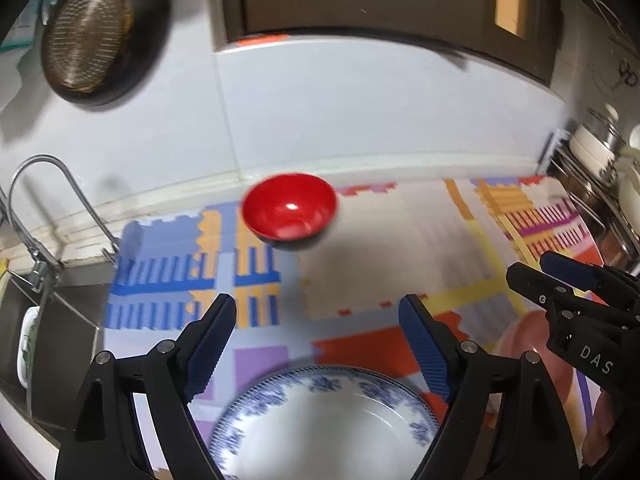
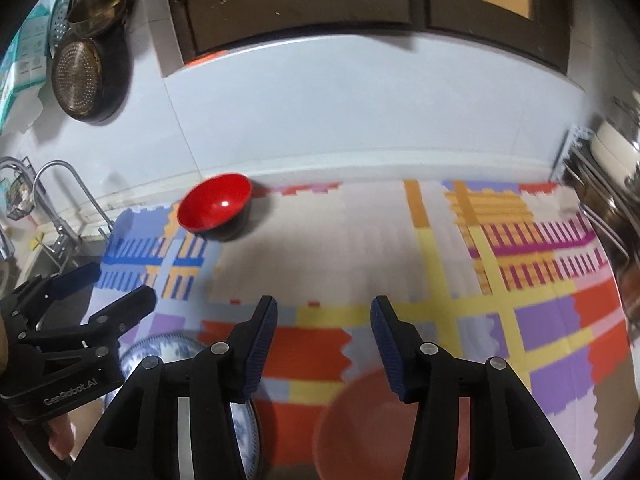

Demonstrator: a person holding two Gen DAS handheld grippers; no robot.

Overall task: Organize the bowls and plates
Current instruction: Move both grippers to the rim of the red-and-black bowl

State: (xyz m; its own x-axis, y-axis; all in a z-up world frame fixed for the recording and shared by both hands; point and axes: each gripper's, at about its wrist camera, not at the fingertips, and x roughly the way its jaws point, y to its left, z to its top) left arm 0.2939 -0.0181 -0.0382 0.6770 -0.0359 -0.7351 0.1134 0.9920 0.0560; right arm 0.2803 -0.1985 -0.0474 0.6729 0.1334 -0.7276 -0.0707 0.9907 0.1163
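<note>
A red bowl with a black outside sits tilted on the patterned mat near the back wall. A blue-and-white plate lies on the mat just below my left gripper, whose jaws stand wide open with nothing between them. A pinkish-brown bowl rests under my right gripper, which is open and holds nothing. Each gripper also shows at the edge of the other's view: the right gripper and the left gripper.
The colourful patterned mat covers the counter. A sink with a tap is at the left. A dish rack with pots stands at the right. Strainers hang on the white tiled wall.
</note>
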